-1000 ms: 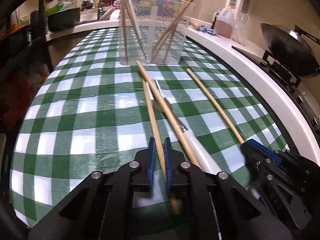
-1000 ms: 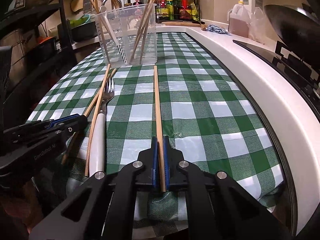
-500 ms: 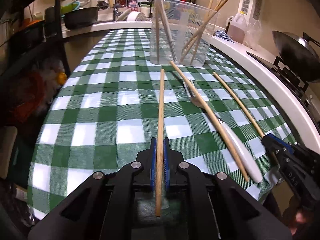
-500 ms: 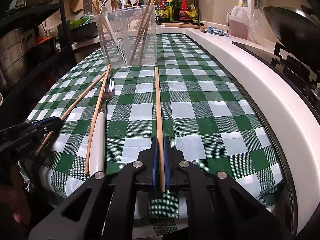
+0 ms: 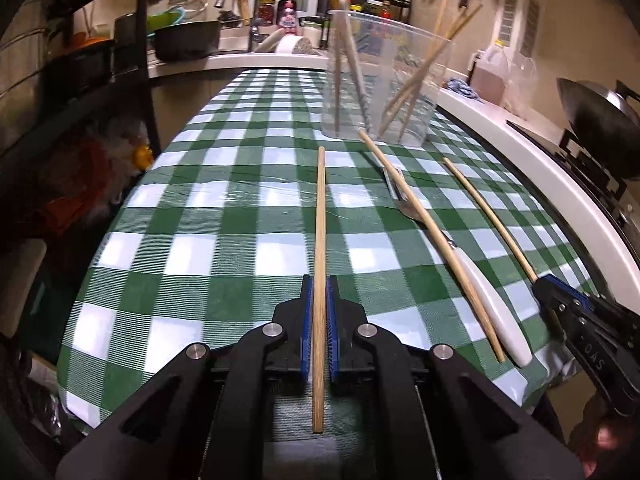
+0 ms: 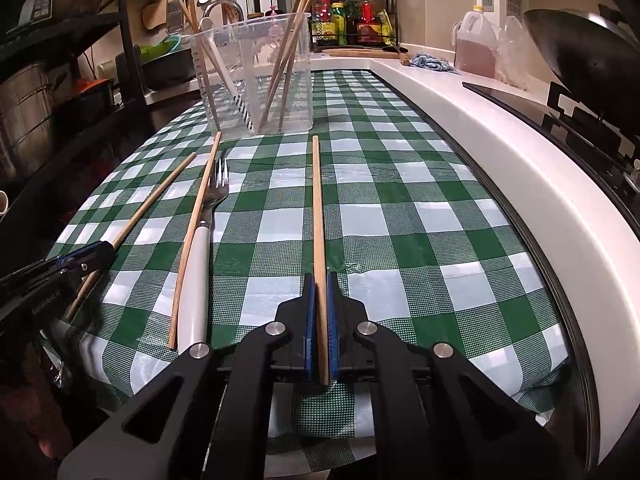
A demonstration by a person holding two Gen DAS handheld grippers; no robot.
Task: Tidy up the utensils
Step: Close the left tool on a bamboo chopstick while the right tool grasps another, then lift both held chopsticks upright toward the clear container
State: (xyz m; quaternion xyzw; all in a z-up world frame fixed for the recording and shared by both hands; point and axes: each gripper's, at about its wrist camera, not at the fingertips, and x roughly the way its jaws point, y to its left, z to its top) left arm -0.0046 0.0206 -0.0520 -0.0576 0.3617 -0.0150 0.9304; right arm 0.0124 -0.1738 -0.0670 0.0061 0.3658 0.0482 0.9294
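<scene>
My left gripper is shut on a wooden chopstick that points ahead over the green checked tablecloth. My right gripper is shut on another chopstick, also seen in the left wrist view. Between them lie a third chopstick and a white-handled fork side by side on the cloth. A clear plastic container with several chopsticks and a white spoon stands at the far end.
The white counter edge runs along the right, with a wok and stove beyond. A black shelf rack with pots stands at the left. A sink and spice rack are behind the container.
My left gripper has lifted its chopstick away from the fork and the third chopstick, swinging left and straightening it. My right gripper has kept its chopstick nearly still.
</scene>
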